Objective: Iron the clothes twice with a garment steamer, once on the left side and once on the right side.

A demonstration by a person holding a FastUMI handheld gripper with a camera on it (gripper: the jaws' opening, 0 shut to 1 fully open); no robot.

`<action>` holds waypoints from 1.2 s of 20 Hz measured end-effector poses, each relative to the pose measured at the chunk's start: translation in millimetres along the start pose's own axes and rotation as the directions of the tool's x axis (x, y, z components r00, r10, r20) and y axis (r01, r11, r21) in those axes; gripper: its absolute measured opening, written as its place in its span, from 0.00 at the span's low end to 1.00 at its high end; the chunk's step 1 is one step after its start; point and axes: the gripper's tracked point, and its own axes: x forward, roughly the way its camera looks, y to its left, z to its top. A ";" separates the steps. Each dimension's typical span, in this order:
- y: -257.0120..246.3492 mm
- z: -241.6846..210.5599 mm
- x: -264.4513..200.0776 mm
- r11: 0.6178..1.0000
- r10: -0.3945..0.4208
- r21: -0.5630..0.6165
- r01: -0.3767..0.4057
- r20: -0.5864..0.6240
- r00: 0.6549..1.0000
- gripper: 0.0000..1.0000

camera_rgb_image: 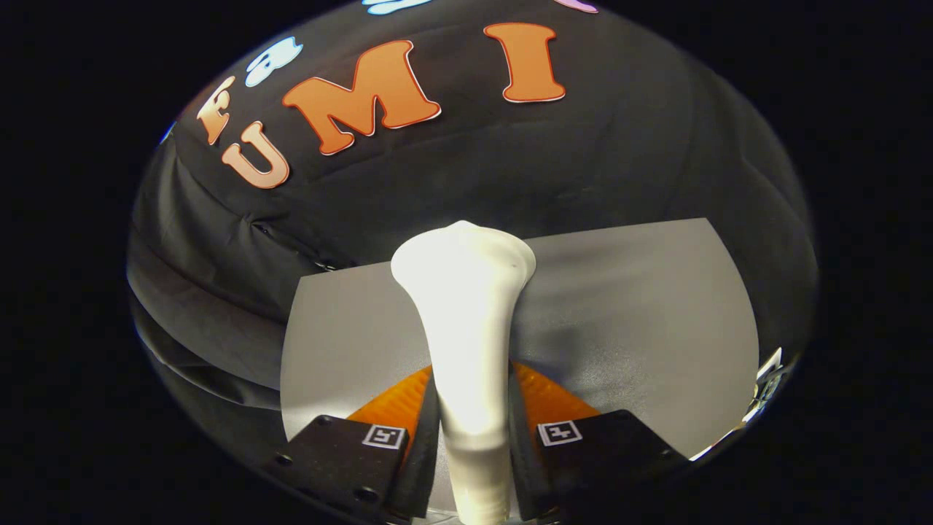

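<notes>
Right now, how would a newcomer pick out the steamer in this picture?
Start at the grey table in front of the black cloth wall. The claw reaches out over it, and the steamer is the white handle clamped between its two fingers, widening into a flared head beyond them. It is the one glossy white thing there.

steamer (pixel 466 343): between the gripper (pixel 474 430) fingers, both pressing its handle, head reaching ahead | table (pixel 641 328): beneath, extending beyond | booth wall (pixel 619 160): behind table
</notes>
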 end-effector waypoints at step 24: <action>62.0 -52.2 -200.4 0.990 -0.092 0.139 0.018 0.540 0.837 0.33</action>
